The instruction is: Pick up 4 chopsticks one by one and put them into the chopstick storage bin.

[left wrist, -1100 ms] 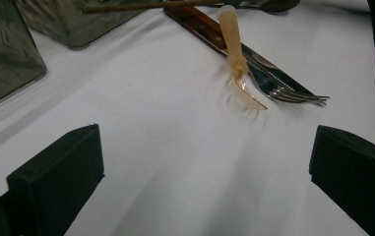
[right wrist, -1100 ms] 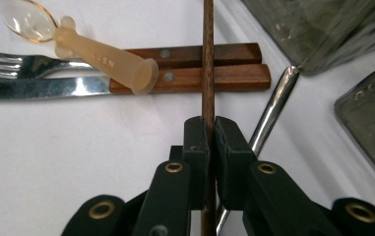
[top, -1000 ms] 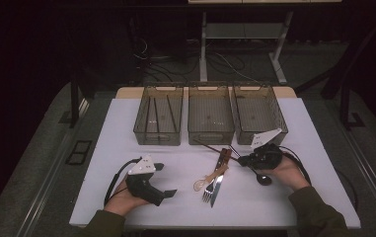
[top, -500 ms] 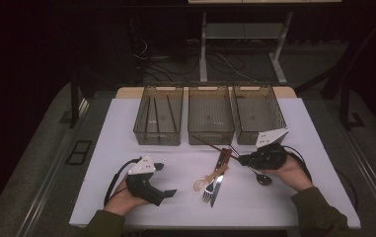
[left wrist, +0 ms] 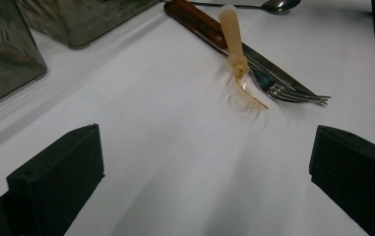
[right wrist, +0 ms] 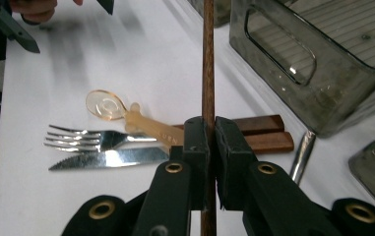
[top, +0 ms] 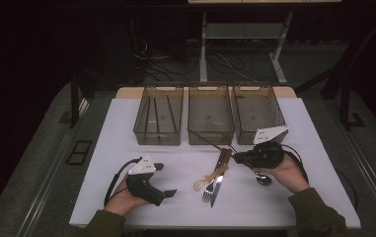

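Your right gripper (right wrist: pixel 208 147) clamps a brown chopstick (right wrist: pixel 207 64) just above the knife (right wrist: pixel 107 159); your left gripper (left wrist: pixel 202 162) rests wide open and empty, left of the knife.

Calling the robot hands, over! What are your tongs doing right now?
Right tongs shut on wooden chopstick, lifted near the bins. Left tongs open, empty. Fork, knife, plastic spoon on table, below the chopstick.

A white table (top: pixel 126 128) is standing on grey carpet (top: pixel 37 163) in a dim room, with a light-framed desk (top: pixel 279 54) and tangled cables (top: pixel 161 59) lying in the dark at the far side, beyond it.
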